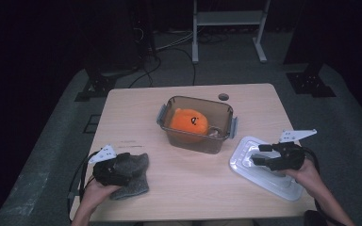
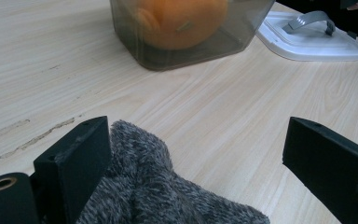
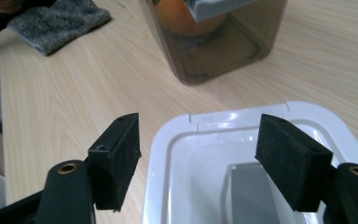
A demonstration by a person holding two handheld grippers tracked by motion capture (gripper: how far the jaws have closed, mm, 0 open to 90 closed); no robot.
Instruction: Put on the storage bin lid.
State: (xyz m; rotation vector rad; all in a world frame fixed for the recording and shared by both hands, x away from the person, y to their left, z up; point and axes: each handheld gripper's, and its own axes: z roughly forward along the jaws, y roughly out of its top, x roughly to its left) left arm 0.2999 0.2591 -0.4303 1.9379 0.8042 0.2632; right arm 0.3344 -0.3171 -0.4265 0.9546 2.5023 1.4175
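- Left tool (image 1: 122, 168): jaws wide, resting over a grey sock (image 1: 134, 175) near the worktop's (image 1: 188, 197) front-left edge; soft, light, limp; pinch a fold.
- Right tool (image 1: 260, 154): jaws wide, holding nothing, over the white lid (image 1: 257, 172) at front right; likely stiff, slick, light; its grey handle (image 2: 312, 21) is the best hold.
- Clear box (image 1: 195, 123), mid-worktop, holding an orange toy (image 1: 187, 121); open room all around.

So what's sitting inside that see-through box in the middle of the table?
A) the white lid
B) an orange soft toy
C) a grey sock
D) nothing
B: the orange soft toy lies inside the box, while the grey sock and the white lid lie out on the table.
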